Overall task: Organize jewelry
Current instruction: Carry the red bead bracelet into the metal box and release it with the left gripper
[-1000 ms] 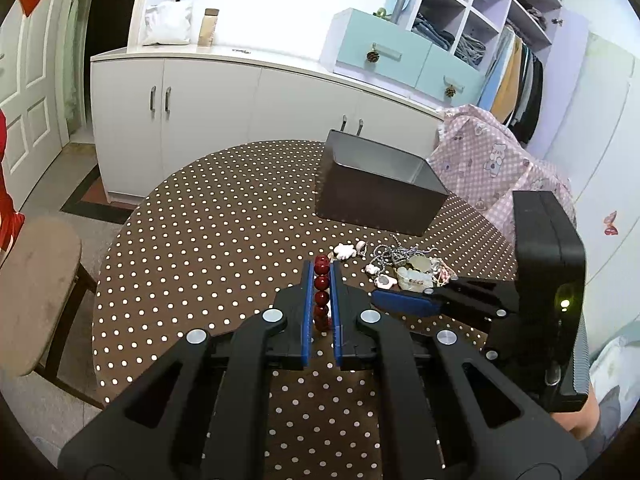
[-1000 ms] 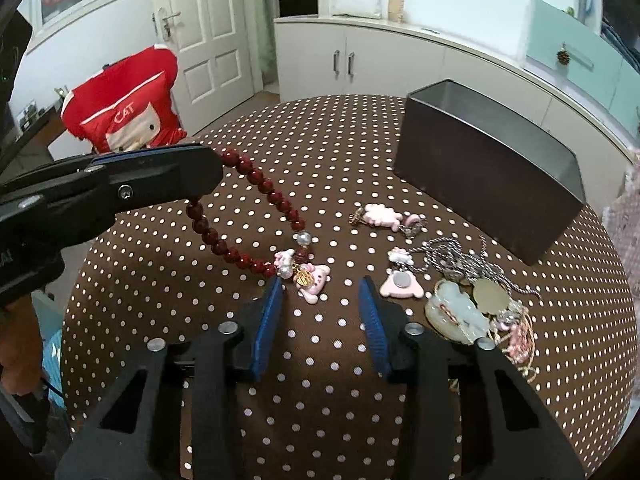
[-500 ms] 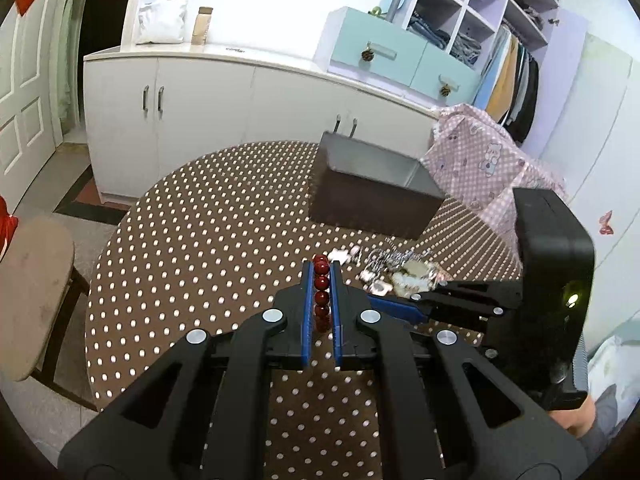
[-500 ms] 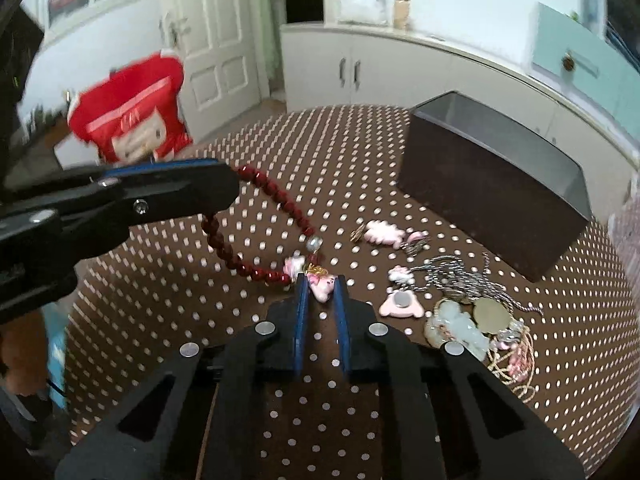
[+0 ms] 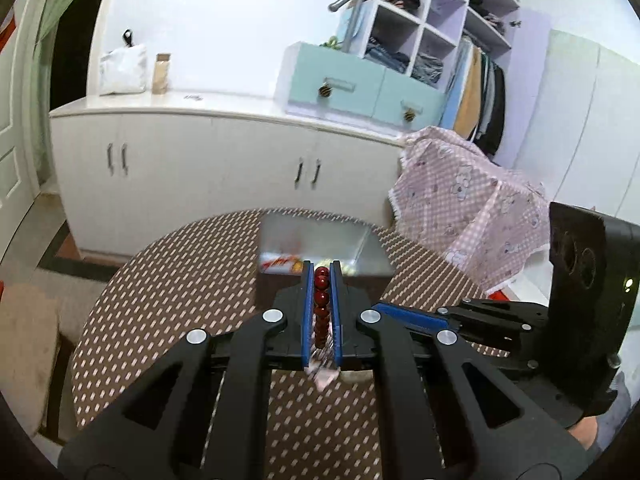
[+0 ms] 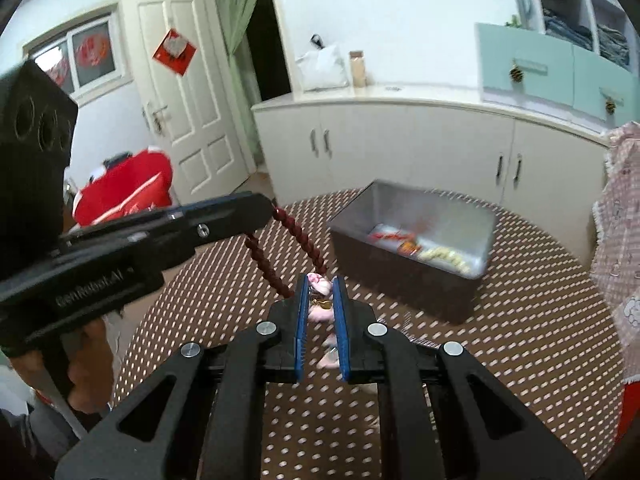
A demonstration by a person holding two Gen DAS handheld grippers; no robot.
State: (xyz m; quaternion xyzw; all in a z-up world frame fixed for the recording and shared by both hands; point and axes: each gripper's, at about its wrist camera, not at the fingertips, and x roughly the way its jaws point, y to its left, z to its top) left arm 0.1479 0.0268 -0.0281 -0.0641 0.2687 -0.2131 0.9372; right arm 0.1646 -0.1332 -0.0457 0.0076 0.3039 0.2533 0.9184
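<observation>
A dark red bead bracelet (image 6: 298,236) hangs in the air between my two grippers, above the polka-dot table (image 6: 520,320). My left gripper (image 5: 321,270) is shut on a row of its beads (image 5: 321,296). In the right wrist view the left gripper (image 6: 256,210) reaches in from the left, with both bead strands running down from it. My right gripper (image 6: 320,280) is shut on the bracelet's pink charm (image 6: 320,287). Beyond the grippers stands the dark open-topped box (image 6: 400,280), with red and yellow pieces inside. In the left wrist view the right gripper (image 5: 404,316) lies close on the right.
A pale pink piece (image 6: 330,356) shows on the table under my right fingers; the other loose jewelry is hidden. White cabinets (image 5: 200,160) stand behind the table. A pink checked cloth (image 5: 472,208) hangs at the right, a stool (image 5: 24,352) stands at the left.
My right gripper has shut on the pink charm. Both grippers have risen and lifted the bracelet off the table, and the inside of the box now shows.
</observation>
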